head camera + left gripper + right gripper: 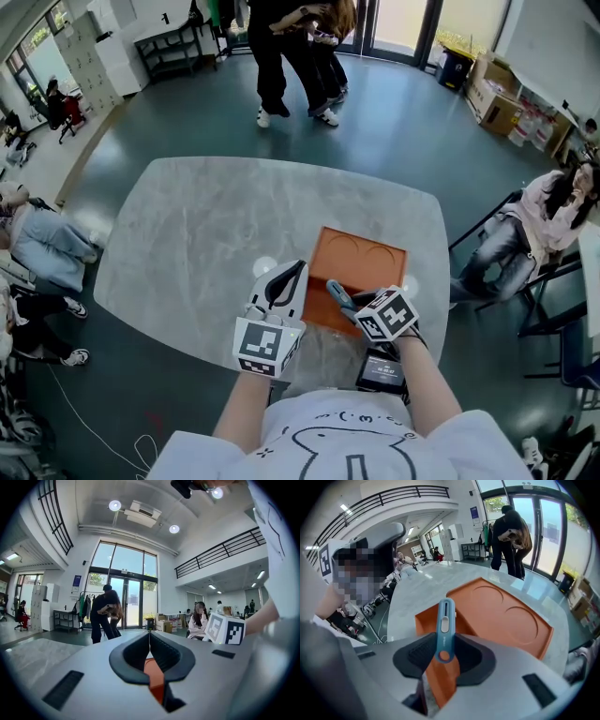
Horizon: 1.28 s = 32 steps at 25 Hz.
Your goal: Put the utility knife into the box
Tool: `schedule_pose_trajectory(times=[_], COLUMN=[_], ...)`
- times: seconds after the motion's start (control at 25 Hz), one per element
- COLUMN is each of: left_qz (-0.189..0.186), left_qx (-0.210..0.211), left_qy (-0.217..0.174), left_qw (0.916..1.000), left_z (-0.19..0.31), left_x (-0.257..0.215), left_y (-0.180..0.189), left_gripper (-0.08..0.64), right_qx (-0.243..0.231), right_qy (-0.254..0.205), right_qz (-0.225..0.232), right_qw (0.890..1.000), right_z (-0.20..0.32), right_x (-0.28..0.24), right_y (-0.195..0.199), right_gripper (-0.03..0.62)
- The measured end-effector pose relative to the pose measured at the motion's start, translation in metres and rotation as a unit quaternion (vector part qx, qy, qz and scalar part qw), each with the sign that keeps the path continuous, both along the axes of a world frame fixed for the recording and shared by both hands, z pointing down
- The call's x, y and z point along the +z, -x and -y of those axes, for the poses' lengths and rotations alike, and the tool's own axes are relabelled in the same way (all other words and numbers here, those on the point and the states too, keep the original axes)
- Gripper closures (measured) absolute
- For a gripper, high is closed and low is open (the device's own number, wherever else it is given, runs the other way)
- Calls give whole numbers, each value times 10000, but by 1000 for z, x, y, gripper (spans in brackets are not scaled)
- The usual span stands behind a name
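An orange box (367, 259) lies open near the front edge of the marble table (206, 234), its lid (506, 613) showing two pressed circles. A blue utility knife (444, 627) with a ring hole at its tail is held in my right gripper (443, 651), shut on its rear end. The knife (338, 295) points forward over the box's near wall (429, 620). My left gripper (286, 279) hovers just left of the box, tilted upward. Its jaws (149, 639) meet at the tips with nothing gripped. Orange shows through the gap behind them.
Two people (295, 56) stand beyond the table's far end. A seated person (534, 225) is close on the right, and another person (37, 244) sits at the left. Cardboard boxes (492, 94) sit at the back right. A black device (382, 370) hangs at my waist.
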<state>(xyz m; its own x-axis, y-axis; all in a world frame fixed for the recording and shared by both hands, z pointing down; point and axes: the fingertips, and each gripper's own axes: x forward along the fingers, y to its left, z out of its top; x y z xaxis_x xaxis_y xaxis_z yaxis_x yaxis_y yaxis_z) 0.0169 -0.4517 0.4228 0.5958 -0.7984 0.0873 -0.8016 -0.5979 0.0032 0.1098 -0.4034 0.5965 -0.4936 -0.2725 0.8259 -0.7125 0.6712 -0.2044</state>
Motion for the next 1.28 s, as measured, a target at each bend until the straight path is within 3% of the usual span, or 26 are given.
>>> schedule_pose_trajectory(times=[0.64,1.08,1.28], left_qz=[86,76,71], left_qx=[-367,-544,-437], left_qy=[145,212,214], left_qw=[9992,9983,9988], left_z=[-3,-5,-8], left_x=[12,16,14], left_y=[16,42,42], left_gripper=[545,545,545], right_qx=[-413,-418,-291], right_qy=[701,730,669], right_qz=[-558,-873,-790], right_qw=[9951,9926,9942], right_z=[0,-1,-3], right_x=[65,79,75], right_y=[7,18,17], right_gripper=[457,457,445])
